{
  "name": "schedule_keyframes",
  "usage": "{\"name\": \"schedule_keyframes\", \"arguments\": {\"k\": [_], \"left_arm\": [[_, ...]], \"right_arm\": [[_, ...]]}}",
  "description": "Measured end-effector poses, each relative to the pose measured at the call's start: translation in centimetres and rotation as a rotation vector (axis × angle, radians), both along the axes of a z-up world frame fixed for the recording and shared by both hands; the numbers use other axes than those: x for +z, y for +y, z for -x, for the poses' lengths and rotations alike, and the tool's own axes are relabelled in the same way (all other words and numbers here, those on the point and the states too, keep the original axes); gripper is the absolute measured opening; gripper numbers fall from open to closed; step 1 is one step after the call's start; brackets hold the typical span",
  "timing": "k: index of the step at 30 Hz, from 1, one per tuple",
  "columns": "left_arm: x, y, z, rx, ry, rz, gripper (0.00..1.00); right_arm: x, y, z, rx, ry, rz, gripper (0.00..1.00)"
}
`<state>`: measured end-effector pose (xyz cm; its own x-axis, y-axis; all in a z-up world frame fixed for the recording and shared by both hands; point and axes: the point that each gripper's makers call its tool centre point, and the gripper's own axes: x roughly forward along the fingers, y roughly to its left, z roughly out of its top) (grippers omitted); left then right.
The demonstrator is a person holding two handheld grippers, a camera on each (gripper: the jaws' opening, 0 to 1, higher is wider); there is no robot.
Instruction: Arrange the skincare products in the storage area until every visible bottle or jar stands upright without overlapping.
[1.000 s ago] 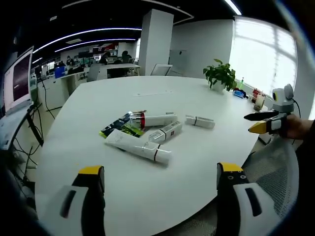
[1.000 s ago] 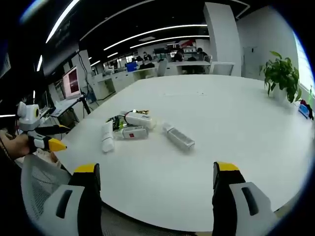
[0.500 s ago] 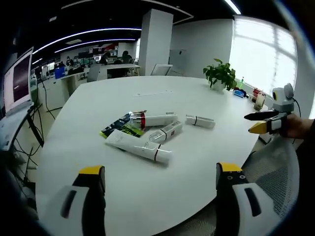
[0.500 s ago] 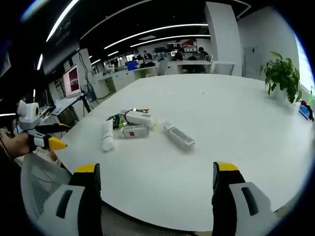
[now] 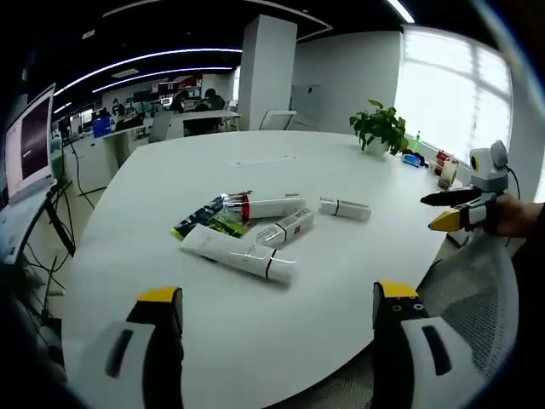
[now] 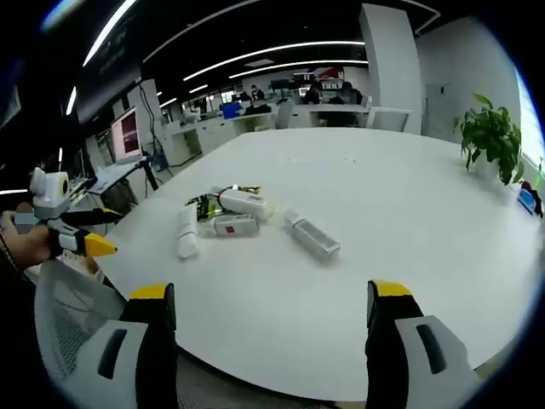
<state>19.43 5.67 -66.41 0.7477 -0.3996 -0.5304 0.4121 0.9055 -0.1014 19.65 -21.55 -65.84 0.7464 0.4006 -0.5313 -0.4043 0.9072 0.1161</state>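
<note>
On the white round table [image 5: 358, 256], toward the middle of its near half, the skincare products lie in a loose heap, none of them upright. Long white tube [image 5: 237, 251] lies flat nearest the left gripper [image 5: 277, 328]; behind it, touching or just overlapping, a shorter white tube with a red label [image 5: 286, 227], a white bottle with a red band [image 5: 262, 207], and a dark green flat packet [image 5: 204, 219] tucked under the pile. One slim white bottle [image 5: 345, 209] lies apart, beside the cluster; in the right gripper view it is the piece [image 6: 312, 237] closest to the right gripper [image 6: 270, 328]. Both grippers hang off the table edge, well apart from the products, jaws spread wide and empty. The right gripper also shows at the edge of the left gripper view [image 5: 450, 220], its yellow tips looking drawn close there, though that angle is poor. Judgement on handling: all pieces look light plastic, smooth and likely slippery; the tubes should dent if squeezed at mid-body, so take them near the stiff cap end. The stray slim bottle looks rigid and unobstructed, a fair first pick, gripped across its narrow width near the middle, then tipped onto its base. Narrow bases suggest easy toppling once stood.
</note>
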Motion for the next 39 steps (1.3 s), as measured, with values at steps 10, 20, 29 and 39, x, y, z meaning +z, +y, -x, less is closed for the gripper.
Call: {"name": "schedule_keyframes", "arguments": {"k": [10,20,29,39], "left_arm": [[0.1,0.1,0.1,0.010,-0.011,-0.011,0.87],[0.0,0.1,0.3,0.015,-0.005,-0.007,0.86],[0.0,0.1,0.2,0.013,-0.003,-0.017,0.86],[0.5,-0.2,0.2,-0.004,-0.024,-0.015,0.86]], "right_arm": [[0.5,1.7,-0.8,0.075,0.008,0.008,0.90],[1.7,2.5,-3.6,0.175,-0.035,0.069,0.87],[2.2,3.1,-4.6,0.230,-0.040,0.101,0.83],[4.0,3.1,-6.0,0.259,-0.077,0.134,0.82]]}}
